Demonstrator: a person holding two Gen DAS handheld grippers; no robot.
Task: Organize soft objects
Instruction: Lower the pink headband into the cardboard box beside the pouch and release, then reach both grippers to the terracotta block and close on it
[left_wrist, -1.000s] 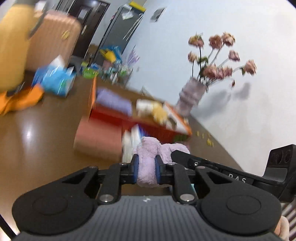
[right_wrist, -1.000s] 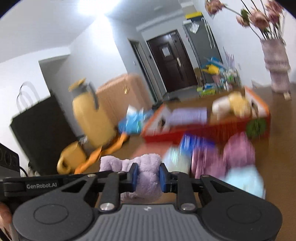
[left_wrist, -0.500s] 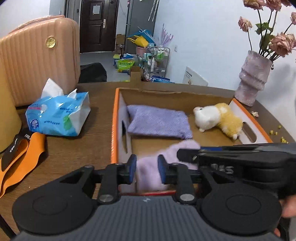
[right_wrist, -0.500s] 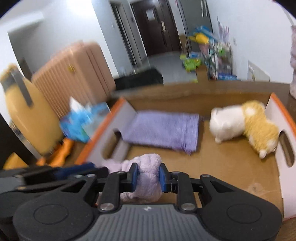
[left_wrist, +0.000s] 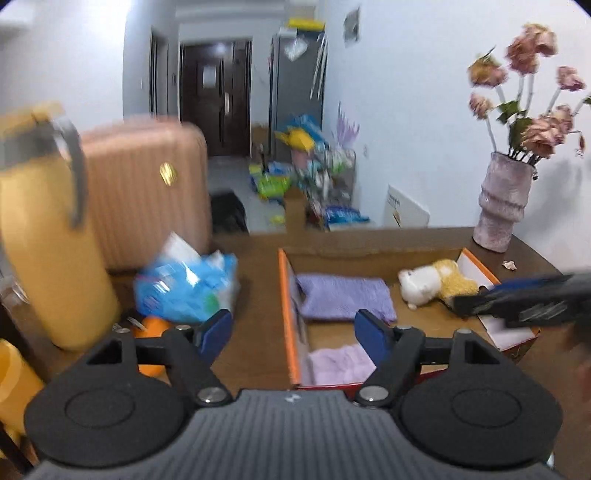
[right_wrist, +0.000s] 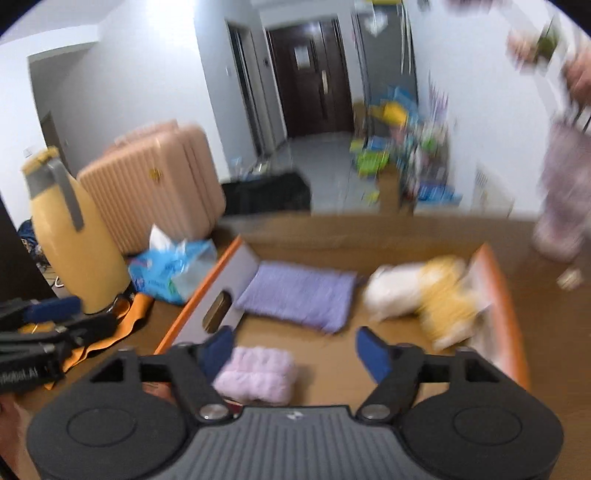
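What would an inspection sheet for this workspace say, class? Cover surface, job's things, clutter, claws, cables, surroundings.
Surface: brown wooden table.
Job's things: cardboard box holds a folded purple towel, a light pink towel and a white-and-yellow plush toy.
Clutter: tissue pack, yellow jug, orange strap.
Claws: left claw and right claw both opening, nothing gripped.
Cables: nothing seen.
Surroundings: pink suitcase, vase of flowers, dark door.

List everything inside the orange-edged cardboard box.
Inside the box: a folded purple cloth, a white and yellow plush toy and a light pink fluffy towel. The box's near edge is hidden behind the gripper body.
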